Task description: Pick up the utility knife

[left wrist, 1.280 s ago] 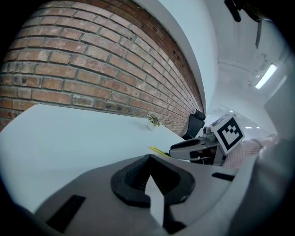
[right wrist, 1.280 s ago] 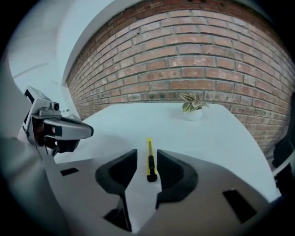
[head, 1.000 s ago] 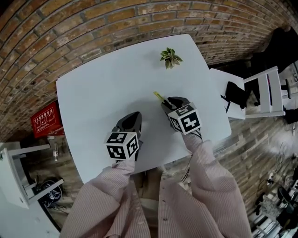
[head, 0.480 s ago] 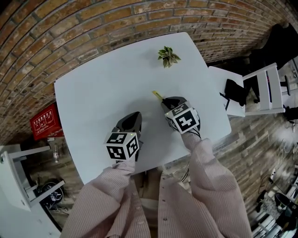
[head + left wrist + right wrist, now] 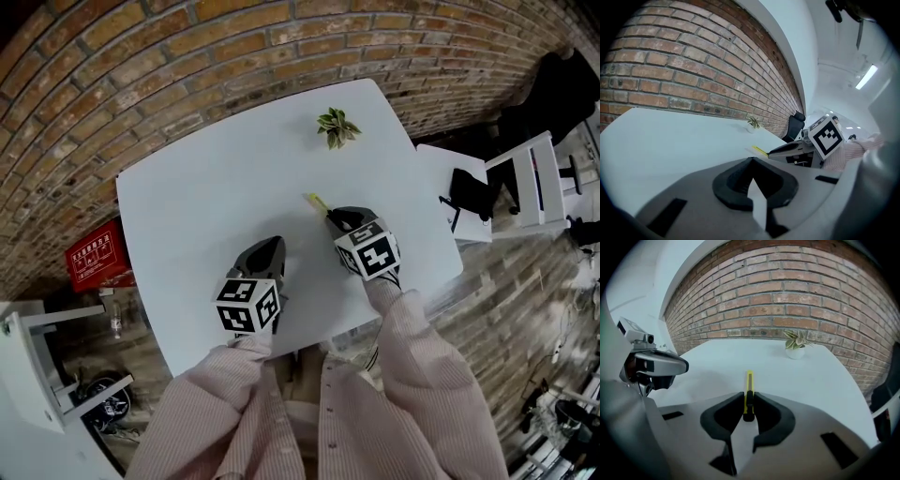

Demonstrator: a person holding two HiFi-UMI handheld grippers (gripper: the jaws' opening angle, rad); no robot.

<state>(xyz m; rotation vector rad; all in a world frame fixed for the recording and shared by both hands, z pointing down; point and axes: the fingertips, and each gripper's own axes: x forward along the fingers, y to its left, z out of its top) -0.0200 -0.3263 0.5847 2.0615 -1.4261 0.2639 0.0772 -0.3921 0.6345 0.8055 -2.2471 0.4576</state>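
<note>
A slim yellow and black utility knife [image 5: 749, 385] lies on the white table [image 5: 206, 178], its yellow tip [image 5: 314, 202] sticking out ahead of my right gripper [image 5: 336, 217]. The jaws of that right gripper [image 5: 749, 401] have just been closing, and their pads now press on both sides of the knife's rear end. My left gripper [image 5: 272, 246] rests low over the table, to the left of the right one. Its jaws [image 5: 752, 161] are shut with nothing between them. From the left gripper view the knife [image 5: 760, 150] shows beside the right gripper [image 5: 774, 152].
A small potted plant [image 5: 336, 125] stands near the table's far edge, by the brick wall. To the right are a white chair [image 5: 539, 183] and a small white table with a black object [image 5: 473, 192]. A red box [image 5: 94, 255] sits on the floor at left.
The right gripper's jaws have come together around the knife's rear end. Both hands stay where they were, and the knife has not shifted on the table.
</note>
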